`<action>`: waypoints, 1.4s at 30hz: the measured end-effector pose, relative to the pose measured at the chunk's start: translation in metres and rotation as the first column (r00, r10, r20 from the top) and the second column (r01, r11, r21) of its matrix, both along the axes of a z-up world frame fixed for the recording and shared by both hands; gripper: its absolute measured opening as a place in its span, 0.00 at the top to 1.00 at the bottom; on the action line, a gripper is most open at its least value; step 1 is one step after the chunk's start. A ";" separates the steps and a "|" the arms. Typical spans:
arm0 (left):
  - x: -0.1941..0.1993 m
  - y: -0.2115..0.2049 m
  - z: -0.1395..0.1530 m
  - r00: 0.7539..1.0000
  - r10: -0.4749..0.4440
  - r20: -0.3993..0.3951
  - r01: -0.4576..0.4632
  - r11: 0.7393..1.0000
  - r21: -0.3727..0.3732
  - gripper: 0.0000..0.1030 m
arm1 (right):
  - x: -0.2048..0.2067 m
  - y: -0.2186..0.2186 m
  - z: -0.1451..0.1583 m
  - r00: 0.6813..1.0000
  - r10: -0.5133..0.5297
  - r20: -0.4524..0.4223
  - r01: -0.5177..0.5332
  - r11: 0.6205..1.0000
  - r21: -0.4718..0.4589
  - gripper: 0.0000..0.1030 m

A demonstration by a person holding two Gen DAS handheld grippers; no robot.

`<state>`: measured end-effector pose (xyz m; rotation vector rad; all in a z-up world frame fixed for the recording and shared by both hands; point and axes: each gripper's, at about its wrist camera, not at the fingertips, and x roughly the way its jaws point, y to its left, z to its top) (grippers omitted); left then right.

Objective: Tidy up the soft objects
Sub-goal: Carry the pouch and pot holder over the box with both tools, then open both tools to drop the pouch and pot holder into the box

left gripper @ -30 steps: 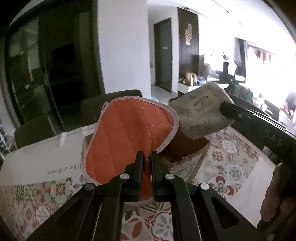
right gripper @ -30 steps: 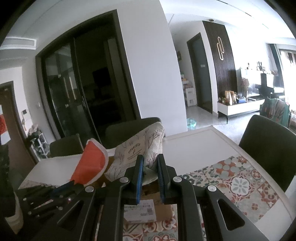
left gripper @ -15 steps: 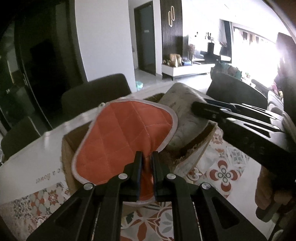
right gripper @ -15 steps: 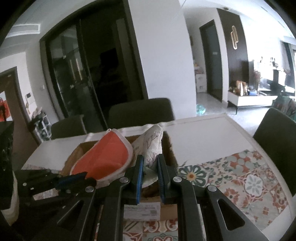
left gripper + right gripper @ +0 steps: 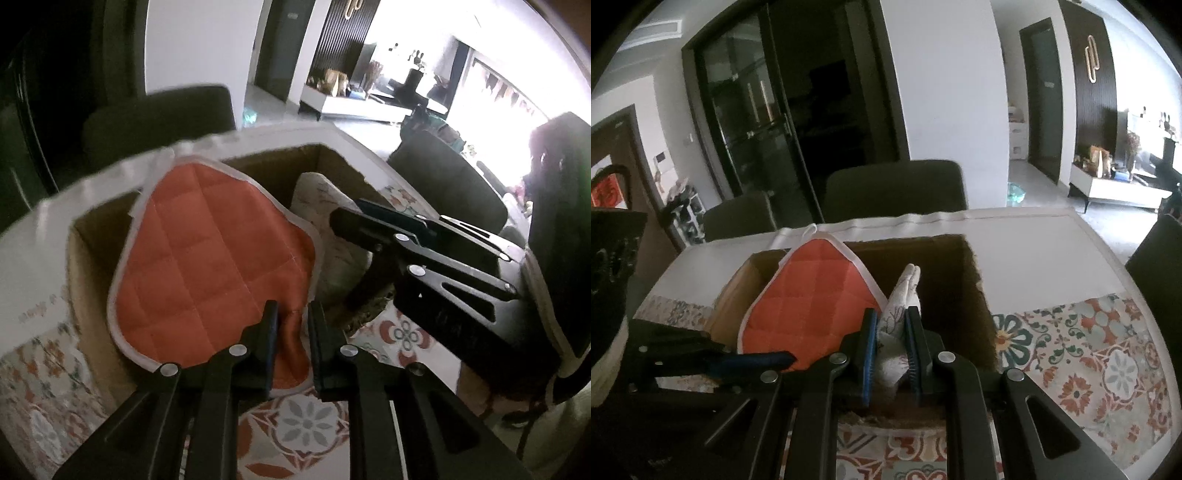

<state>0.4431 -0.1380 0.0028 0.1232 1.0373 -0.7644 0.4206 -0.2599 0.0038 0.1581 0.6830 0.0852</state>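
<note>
An orange quilted pot holder (image 5: 210,258) with white trim hangs from my left gripper (image 5: 291,314), which is shut on its lower edge, over an open cardboard box (image 5: 332,158). It also shows in the right wrist view (image 5: 812,299). My right gripper (image 5: 891,321) is shut on a cream printed cloth pad (image 5: 901,295), held inside the box (image 5: 964,280) just right of the pot holder. The pad (image 5: 325,199) and the right gripper (image 5: 424,240) show in the left wrist view. The box floor is hidden.
The box stands on a table with a patterned floral runner (image 5: 1089,350) and a white cloth (image 5: 1034,240). Dark chairs (image 5: 894,188) stand along the far side and another (image 5: 450,184) at the right end.
Both grippers have lowered toward the box. The pot holder and the cream pad, held above the box a second ago, now sit down into its opening side by side.
</note>
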 end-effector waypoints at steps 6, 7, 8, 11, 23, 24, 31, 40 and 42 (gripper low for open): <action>0.010 0.002 -0.007 0.995 0.044 -0.092 -0.046 0.999 -0.023 0.81 | 0.010 0.004 -0.005 0.999 0.023 -0.029 -0.023 1.000 0.008 0.81; 0.010 0.001 -0.008 0.995 0.054 -0.088 -0.055 0.998 -0.014 0.79 | 0.010 0.004 -0.006 0.999 0.028 -0.036 -0.027 1.000 0.013 0.78; 0.010 0.001 -0.009 0.995 0.059 -0.079 -0.060 0.998 -0.013 0.79 | 0.011 0.003 -0.007 0.999 0.035 -0.039 -0.034 0.999 0.023 0.69; 0.005 0.002 -0.006 0.995 0.089 -0.040 -0.089 0.996 -0.002 0.66 | 0.010 0.000 -0.006 0.999 0.032 -0.031 -0.032 0.999 0.019 0.62; -0.010 0.018 0.030 0.977 0.165 0.135 -0.163 0.986 -0.027 0.43 | -0.013 -0.003 0.031 0.996 -0.031 0.081 0.029 0.999 0.021 0.48; -0.007 0.019 0.031 0.974 0.175 0.142 -0.172 0.984 -0.035 0.44 | -0.013 -0.003 0.033 0.996 -0.042 0.083 0.041 0.999 0.019 0.48; 0.017 0.003 0.022 0.976 0.192 0.101 -0.186 0.980 -0.064 0.55 | -0.001 -0.017 0.031 0.992 -0.118 0.039 0.117 0.992 0.043 0.48; 0.060 -0.020 -0.039 0.950 0.235 -0.207 -0.231 0.972 0.044 0.45 | 0.013 -0.023 0.009 0.990 -0.137 -0.021 0.138 0.990 0.030 0.48; 0.061 -0.022 -0.039 0.948 0.227 -0.223 -0.222 0.974 0.047 0.44 | 0.016 -0.023 0.006 0.990 -0.135 -0.034 0.136 0.990 0.028 0.48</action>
